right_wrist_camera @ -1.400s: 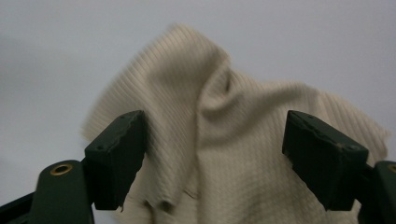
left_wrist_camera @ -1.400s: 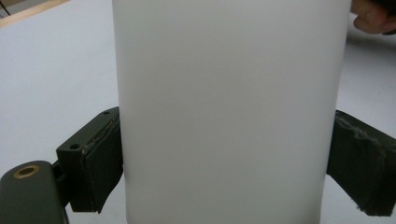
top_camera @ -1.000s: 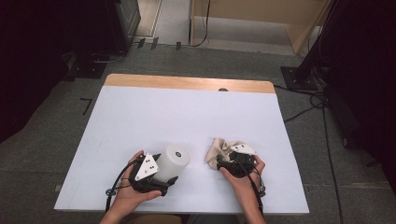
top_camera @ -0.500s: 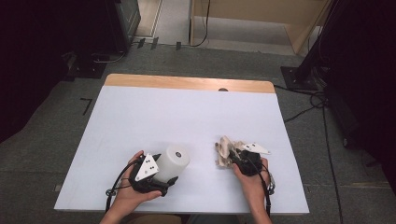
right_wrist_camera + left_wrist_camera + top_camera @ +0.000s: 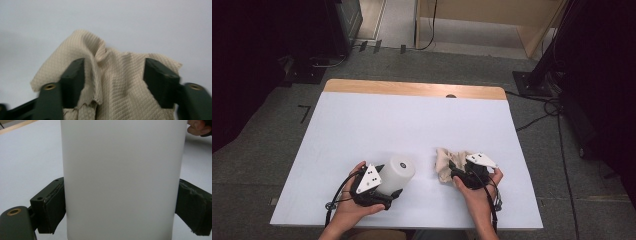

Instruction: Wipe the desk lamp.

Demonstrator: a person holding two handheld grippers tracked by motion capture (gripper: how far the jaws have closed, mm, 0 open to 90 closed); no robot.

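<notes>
Meanwhile, left gripper (image 5: 384, 187) around white cylinder (image 5: 396, 172), cloth (image 5: 446, 162) nearby

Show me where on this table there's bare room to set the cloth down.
The whole far half of the table is bare, from the wooden edge strip down toward the white cylinder and cloth. The near edge is crowded: left gripper on the cylinder, right gripper over the cloth.

On the table (image 5: 362, 125), the cloth (image 5: 445, 163) lies right of the cylinder (image 5: 396, 172), near but apart, both toward the near edge.
</notes>
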